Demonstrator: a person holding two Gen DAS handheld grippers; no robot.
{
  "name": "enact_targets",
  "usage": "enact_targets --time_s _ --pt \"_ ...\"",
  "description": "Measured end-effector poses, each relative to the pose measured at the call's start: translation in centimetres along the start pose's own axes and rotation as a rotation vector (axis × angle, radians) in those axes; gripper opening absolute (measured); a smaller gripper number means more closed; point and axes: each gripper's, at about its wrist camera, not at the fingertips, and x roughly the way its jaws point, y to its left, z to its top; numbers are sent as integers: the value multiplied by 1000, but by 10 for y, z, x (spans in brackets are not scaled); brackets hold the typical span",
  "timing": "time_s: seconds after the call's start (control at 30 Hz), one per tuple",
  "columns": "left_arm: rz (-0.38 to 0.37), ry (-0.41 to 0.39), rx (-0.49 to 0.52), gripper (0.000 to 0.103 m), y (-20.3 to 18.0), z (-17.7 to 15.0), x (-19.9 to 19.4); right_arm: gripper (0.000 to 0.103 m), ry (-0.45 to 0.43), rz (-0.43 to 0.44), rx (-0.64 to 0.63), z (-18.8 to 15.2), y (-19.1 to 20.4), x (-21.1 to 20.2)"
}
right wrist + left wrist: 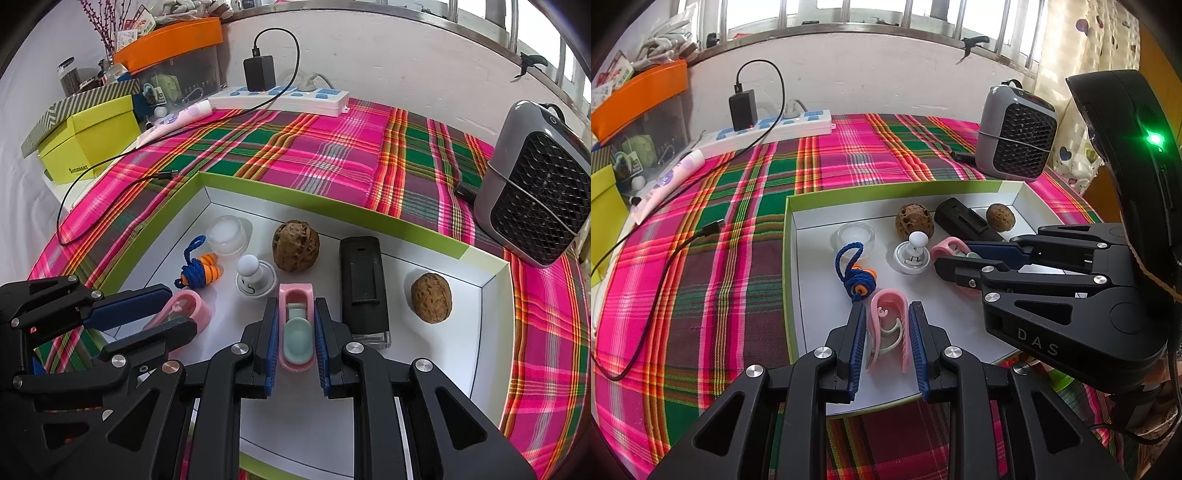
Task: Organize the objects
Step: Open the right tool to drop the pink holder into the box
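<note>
Both grippers' fingers grasp pink clips: left [886, 334], right [295, 328]; clips [889, 328] [295, 325] lie lengthwise, their rear ends hidden.

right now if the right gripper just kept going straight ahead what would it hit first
The right gripper already straddles a pink clip. Beyond it, the white knob piece sits just left of the line, then the larger walnut before the box's far wall. Depth is uncertain.

Bright window daylight, sharp, fisheye-warped edges
</note>
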Motion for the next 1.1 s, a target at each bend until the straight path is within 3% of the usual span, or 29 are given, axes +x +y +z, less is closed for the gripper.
enact_targets --time_s 0.4,0.53,1.1 --pt "9 -2 -1 24 2 1 -2 24 -6 -7 17 -1 -3 -1" --pt "9 -5 -4 26 2 0 -1 32 -10 -8 22 -2 -4 -3" --pt "11 -9 -5 36 -2 -3 -6 32 -37 -8 43 -8 -8 -17"
